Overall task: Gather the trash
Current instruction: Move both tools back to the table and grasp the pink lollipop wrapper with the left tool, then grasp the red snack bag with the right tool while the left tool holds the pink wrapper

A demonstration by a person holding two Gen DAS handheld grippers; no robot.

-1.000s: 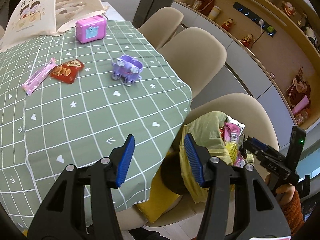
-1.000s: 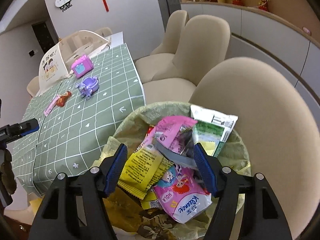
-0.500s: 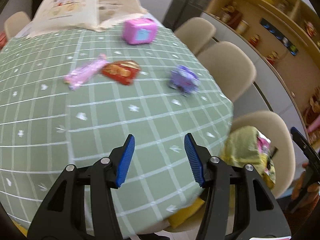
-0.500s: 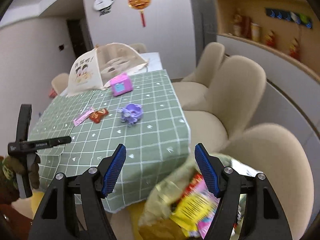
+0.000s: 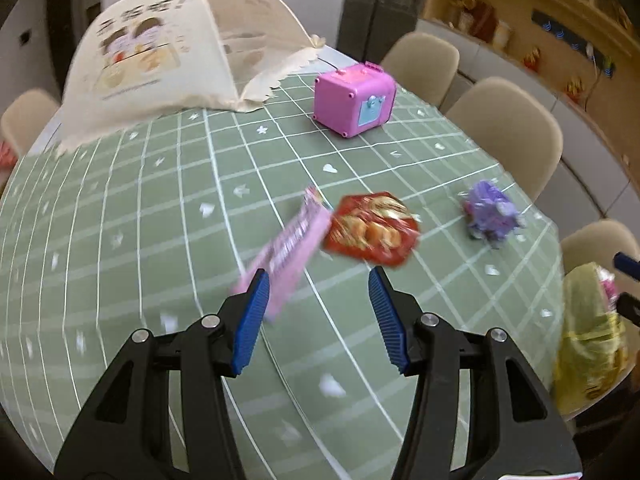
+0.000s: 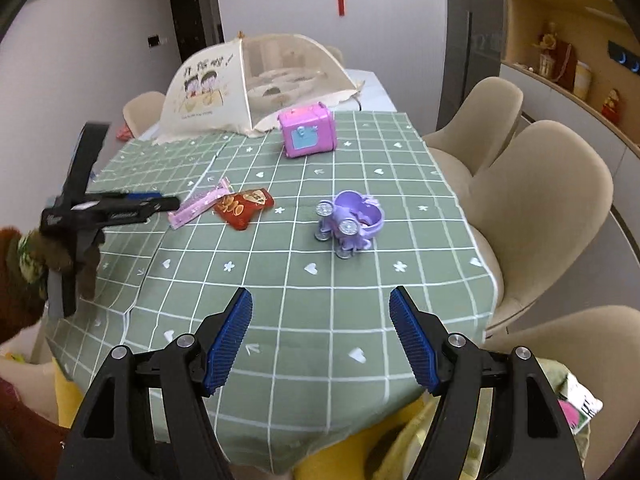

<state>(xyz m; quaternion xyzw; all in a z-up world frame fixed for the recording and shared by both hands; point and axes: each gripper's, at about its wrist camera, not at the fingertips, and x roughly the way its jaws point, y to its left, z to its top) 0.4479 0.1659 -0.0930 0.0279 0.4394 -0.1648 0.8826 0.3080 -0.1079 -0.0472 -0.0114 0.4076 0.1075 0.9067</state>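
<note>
A pink wrapper [image 5: 286,254] and a red snack packet [image 5: 370,230] lie side by side on the green checked tablecloth [image 5: 160,208]. They also show in the right wrist view, the pink wrapper [image 6: 199,203] left of the red packet [image 6: 243,208]. My left gripper [image 5: 316,320] is open and empty, just short of the two wrappers. My right gripper [image 6: 322,344] is open and empty over the table's near edge. The yellow trash bag [image 5: 588,332] with wrappers in it sits on a chair at the right.
A pink toy box [image 5: 354,104], a purple toy carriage [image 5: 490,214] and a mesh food cover [image 5: 172,52] stand on the table. Beige chairs [image 6: 536,216] line the right side. The left gripper [image 6: 116,210] shows at the left of the right wrist view.
Both grippers have swung away from the trash bag toward the table. My left gripper has moved up close to the pink wrapper and red packet. Both stay open.
</note>
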